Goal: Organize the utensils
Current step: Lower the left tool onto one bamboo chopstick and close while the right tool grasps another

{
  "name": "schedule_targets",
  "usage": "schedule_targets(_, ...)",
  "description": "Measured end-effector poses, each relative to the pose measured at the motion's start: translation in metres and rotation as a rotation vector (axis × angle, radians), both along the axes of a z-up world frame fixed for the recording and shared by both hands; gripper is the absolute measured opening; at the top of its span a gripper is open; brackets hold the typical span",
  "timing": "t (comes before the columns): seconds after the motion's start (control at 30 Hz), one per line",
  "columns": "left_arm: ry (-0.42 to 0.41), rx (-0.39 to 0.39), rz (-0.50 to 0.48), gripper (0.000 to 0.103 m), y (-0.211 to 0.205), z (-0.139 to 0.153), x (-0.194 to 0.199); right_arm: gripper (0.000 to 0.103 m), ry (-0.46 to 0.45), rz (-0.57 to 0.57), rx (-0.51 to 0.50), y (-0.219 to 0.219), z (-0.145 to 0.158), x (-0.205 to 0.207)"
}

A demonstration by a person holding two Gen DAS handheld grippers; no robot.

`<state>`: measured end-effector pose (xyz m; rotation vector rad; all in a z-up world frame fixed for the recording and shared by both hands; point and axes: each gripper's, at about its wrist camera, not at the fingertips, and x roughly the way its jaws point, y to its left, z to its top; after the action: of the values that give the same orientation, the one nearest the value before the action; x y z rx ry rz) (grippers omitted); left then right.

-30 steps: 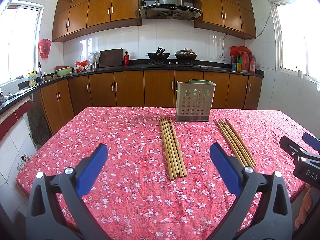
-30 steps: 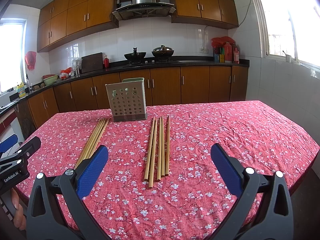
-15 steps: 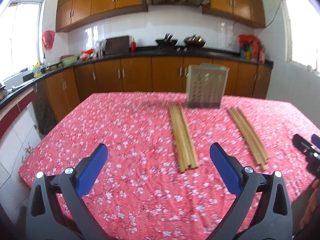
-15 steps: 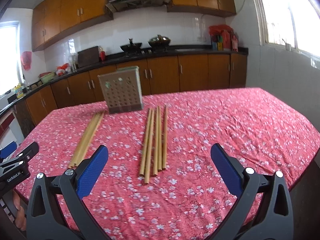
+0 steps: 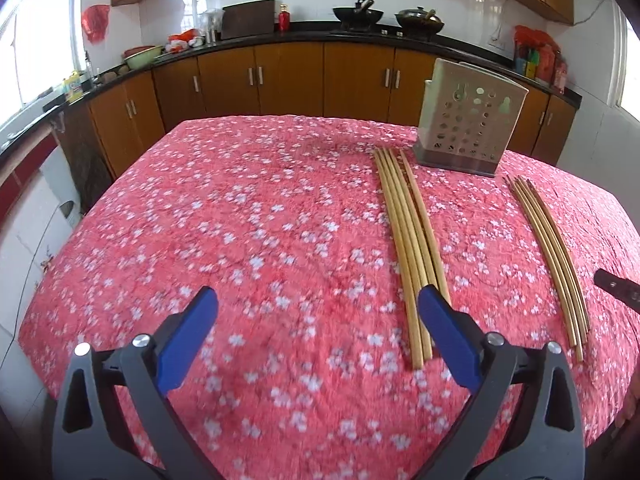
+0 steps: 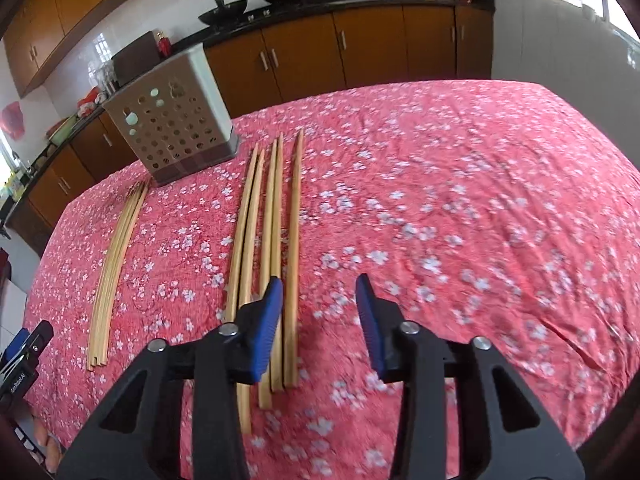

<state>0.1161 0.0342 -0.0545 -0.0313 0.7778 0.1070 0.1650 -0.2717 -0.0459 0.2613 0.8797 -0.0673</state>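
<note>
Two bundles of long bamboo chopsticks (image 6: 276, 240) (image 5: 412, 248) lie on the red floral-clothed bench (image 5: 240, 220) before a perforated grey utensil holder (image 6: 176, 124). The right tool (image 6: 319, 298) is closing above one bundle, one stick between its jaws; the left tool (image 5: 316, 312) gapes empty.

Each gripper is built from two black plastic arms with triangular cut-outs, fitted with silver screws at the pivots. Blue pads are mounted on the fingertips of the left gripper (image 5: 316, 316) and the right gripper (image 6: 319, 304). White lettering is printed on the left gripper's black body, seen at the right view's left edge.
</note>
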Motion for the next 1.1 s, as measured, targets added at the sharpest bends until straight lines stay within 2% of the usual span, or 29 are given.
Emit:
schedule_targets(0.17,0.034,-0.008,-0.051,0.075,-0.007,-0.005,0.021,0.017,0.047,0.045,-0.004,0.011,-0.018,0.014)
schedule_targets(0.27,0.055,-0.033,-0.078,0.062,-0.012,-0.009,0.03,0.009,0.028,0.045,-0.014,0.008,-0.023,0.02)
schedule_targets(0.47,0.106,-0.107,-0.157,0.041,-0.019,-0.018,0.049,0.008,0.018,-0.004,-0.043,-0.007,-0.025,0.019)
schedule_targets(0.63,0.144,-0.107,-0.182,0.026,-0.027,-0.024,0.06,0.008,0.014,-0.001,-0.067,-0.007,-0.024,0.018)
schedule_targets(0.87,0.163,-0.097,-0.2,0.024,-0.029,-0.024,0.068,0.008,0.013,0.003,-0.072,-0.007,-0.025,0.018)
schedule_targets(1.1,0.201,-0.068,-0.208,0.014,-0.033,-0.027,0.08,0.009,0.021,0.022,-0.07,0.001,-0.027,0.024)
